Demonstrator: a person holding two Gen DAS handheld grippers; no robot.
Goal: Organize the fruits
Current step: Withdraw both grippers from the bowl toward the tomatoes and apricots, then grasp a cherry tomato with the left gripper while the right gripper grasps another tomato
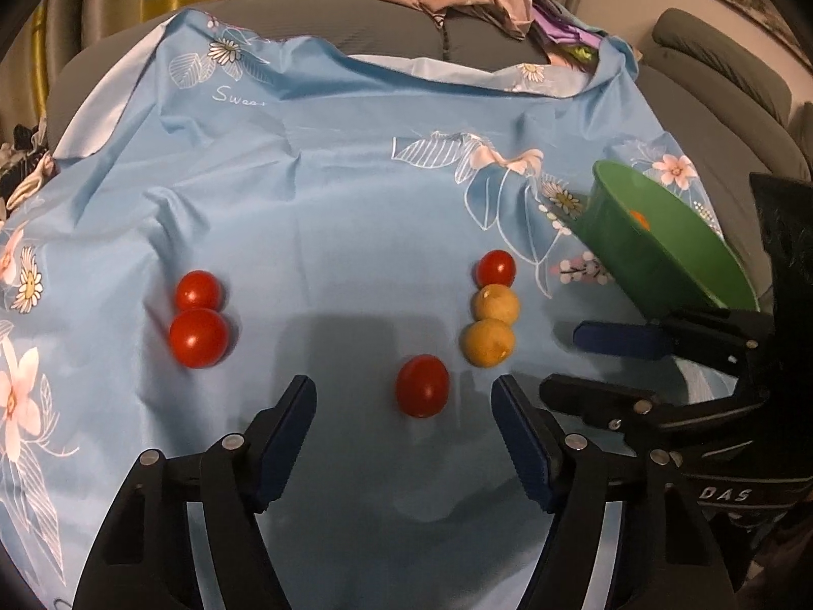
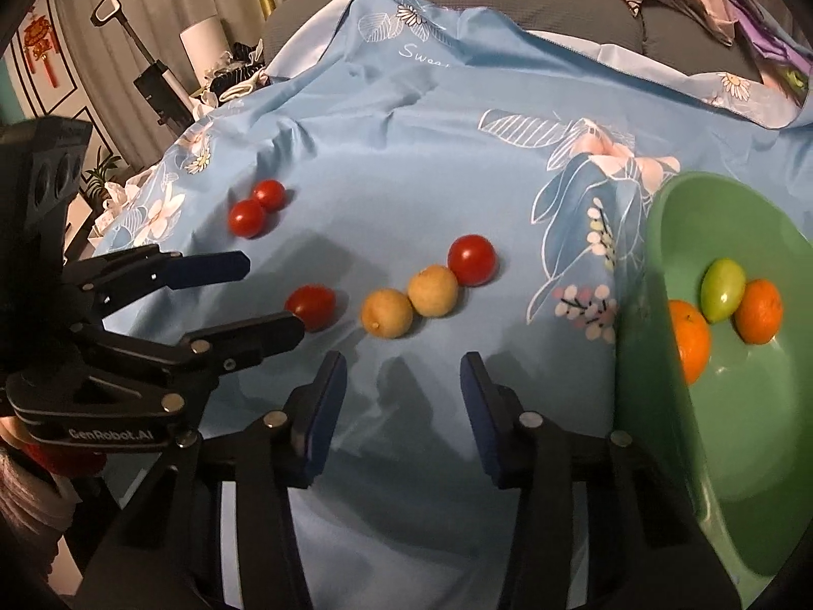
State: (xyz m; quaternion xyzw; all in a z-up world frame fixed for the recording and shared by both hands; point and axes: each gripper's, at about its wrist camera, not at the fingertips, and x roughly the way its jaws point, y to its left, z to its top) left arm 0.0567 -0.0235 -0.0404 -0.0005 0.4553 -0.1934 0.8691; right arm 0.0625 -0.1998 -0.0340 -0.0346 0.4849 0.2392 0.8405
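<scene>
— four red tomatoes (image 1: 422,386) and two yellow fruits (image 1: 488,342) lie on the blue cloth (image 1: 325,193); three more sit in the green bowl (image 2: 660,234).
— grippers?
— left gripper (image 1: 404,396) parted around one tomato, untouched. right gripper (image 2: 404,371) apart, empty.

on the cloth (image 1: 315,193), a lone tomato (image 1: 422,385) lies at 6 o'clock. a touching pair of tomatoes (image 1: 198,323) sits at 9 o'clock. at 3 o'clock, two round fruits (image 1: 490,325) and a tomato (image 1: 496,268) form a touching row. further right, the bowl (image 2: 660,264) holds three fruits (image 2: 724,300).
</scene>
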